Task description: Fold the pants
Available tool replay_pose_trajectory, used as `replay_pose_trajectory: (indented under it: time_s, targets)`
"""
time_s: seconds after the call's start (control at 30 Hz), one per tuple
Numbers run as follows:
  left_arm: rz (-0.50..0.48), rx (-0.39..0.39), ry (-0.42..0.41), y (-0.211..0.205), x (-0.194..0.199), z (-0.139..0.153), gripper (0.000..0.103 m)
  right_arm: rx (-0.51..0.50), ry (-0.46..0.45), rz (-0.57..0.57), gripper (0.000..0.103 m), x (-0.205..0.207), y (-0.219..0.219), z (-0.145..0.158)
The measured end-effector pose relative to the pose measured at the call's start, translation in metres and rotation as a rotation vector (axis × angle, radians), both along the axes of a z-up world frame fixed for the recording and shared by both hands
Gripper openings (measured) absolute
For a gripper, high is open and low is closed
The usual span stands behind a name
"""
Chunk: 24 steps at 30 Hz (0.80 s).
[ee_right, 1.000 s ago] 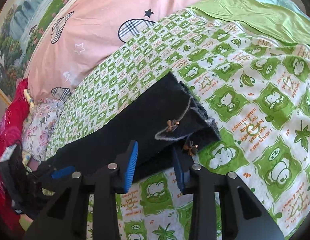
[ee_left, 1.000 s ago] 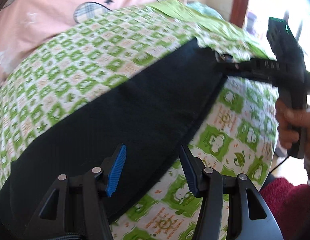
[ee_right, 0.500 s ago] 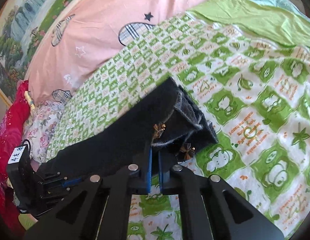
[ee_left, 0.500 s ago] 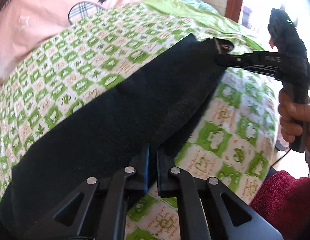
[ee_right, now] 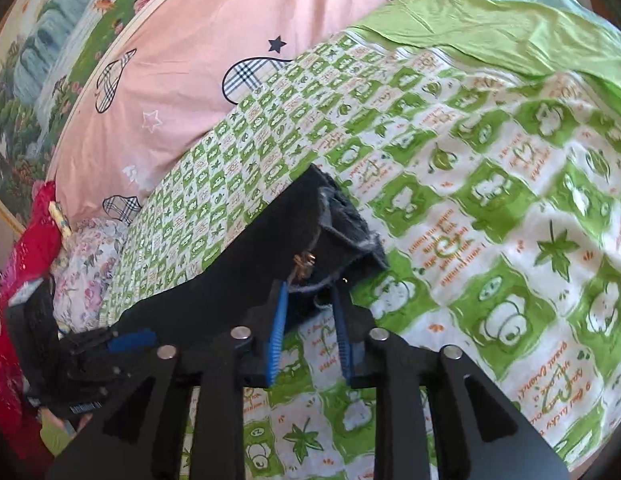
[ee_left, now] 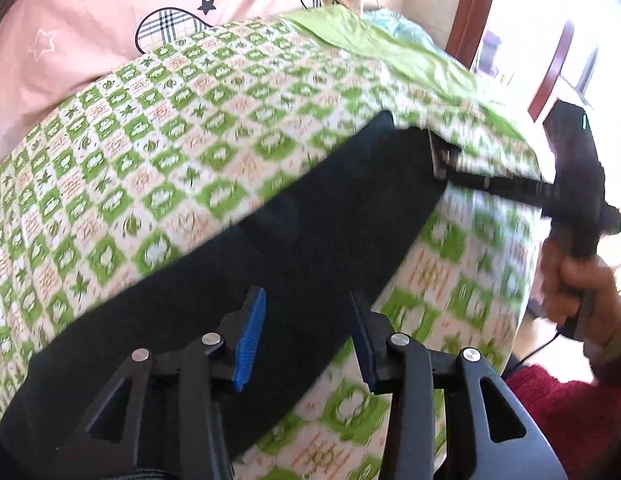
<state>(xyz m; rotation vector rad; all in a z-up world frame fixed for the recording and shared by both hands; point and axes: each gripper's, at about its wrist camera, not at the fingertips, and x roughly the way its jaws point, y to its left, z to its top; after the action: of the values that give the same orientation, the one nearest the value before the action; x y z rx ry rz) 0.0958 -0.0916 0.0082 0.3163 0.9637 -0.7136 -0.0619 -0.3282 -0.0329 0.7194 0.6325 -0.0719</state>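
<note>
Pants (ee_left: pixel 294 248) stretched dark across the checked sheet (ee_left: pixel 182 128), one long strip running from the bed's left side toward its right edge, folded lengthwise by the look of it. Left gripper (ee_left: pixel 306 336) partway open and opening, blue pads apart above the cloth, nothing pinched between them. Right gripper (ee_right: pixel 310 328) at the frayed hem end (ee_right: pixel 342 220), narrower gap, also opening — hem cloth between the pads at their tips, likely not clamped.

Risks, as a guess: both ends let go at once, so layers free to slide out of line; hem stack with its small metal trims (ee_right: pixel 304 260) liable to spring open or snag a pad on withdrawal; right end near the bed edge, prone to slipping off.

Left view alone: the other tool (ee_left: pixel 510 188) reaching in from the right, hand (ee_left: pixel 578 284) on its grip, tips at the far end of the strip. Right view alone: frayed hem, trims, pink quilt (ee_right: pixel 198 64) behind — and the left gripper (ee_right: pixel 126 340) low at the left.
</note>
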Motion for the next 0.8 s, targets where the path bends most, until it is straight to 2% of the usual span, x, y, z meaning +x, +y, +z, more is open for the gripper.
replay_pose_trajectory:
  time_s: [0.13,0.23,0.43,0.63,0.7,0.77,0.8]
  targets:
    - [-0.010,-0.029,0.044,-0.017,0.029,0.006,0.048,0.069,0.019,0.002,0.026,0.004,-0.002,-0.009]
    - [-0.035,-0.027,0.092,-0.036,0.053,0.002,0.050,0.097,0.015,-0.011,0.032,0.004,-0.003,-0.010]
    - [-0.114,-0.010,0.184,-0.094,0.108,-0.023,0.050,0.146,0.004,-0.004,0.033,0.010,-0.010,-0.019]
    - [-0.229,-0.006,0.271,-0.140,0.129,-0.044,0.050,0.143,-0.017,0.018,0.032,0.019,-0.010,-0.020]
    - [-0.261,-0.023,0.312,-0.151,0.135,-0.047,0.039,0.127,-0.026,0.024,0.031,0.020,-0.008,-0.020]
    - [-0.282,-0.036,0.345,-0.161,0.138,-0.050,0.019,0.111,-0.025,0.024,0.018,0.021,-0.009,-0.022]
    - [-0.299,-0.034,0.342,-0.166,0.136,-0.048,0.015,0.121,-0.030,0.025,0.016,0.020,-0.011,-0.023]
